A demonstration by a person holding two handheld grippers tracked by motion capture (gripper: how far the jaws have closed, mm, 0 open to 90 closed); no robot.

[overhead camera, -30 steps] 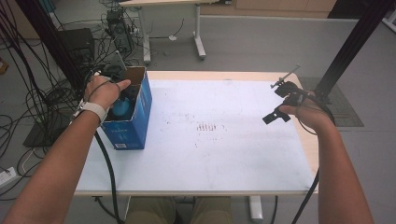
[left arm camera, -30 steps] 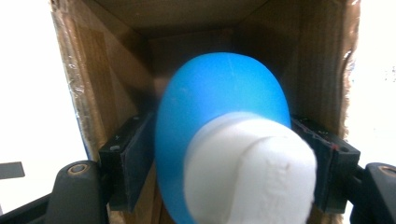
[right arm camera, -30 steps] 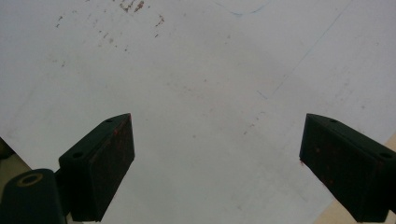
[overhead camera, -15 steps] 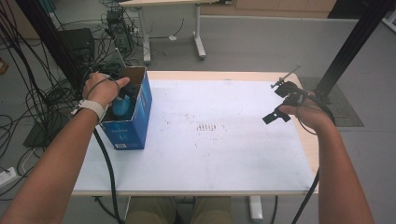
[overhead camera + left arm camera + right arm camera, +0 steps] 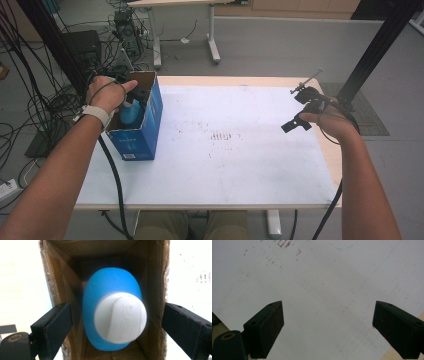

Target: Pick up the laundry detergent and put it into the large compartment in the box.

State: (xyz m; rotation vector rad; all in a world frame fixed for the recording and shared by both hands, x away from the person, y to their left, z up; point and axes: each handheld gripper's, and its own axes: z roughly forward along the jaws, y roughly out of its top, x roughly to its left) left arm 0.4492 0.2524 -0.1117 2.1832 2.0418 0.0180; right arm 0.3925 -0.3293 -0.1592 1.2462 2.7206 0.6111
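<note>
While the blue bottle [image 5: 110, 302] stands inside the cardboard box [image 5: 150, 120], seemingly upright, both hand-held grippers gape, the left [image 5: 117, 330] just widening.

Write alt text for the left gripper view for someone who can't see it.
A blue bottle with a white cap stands inside an open cardboard box, seen from straight above. The left tongs have just been opening; their two black jaws stand wide on either side of the bottle, not touching it. White table shows beside the box.

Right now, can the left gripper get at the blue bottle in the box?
Probably yes. The left gripper sits over the open top of the cardboard box, and its fingers, which have just been opening, straddle the blue bottle with its white cap. Nothing covers it; the box walls leave little room.
</note>
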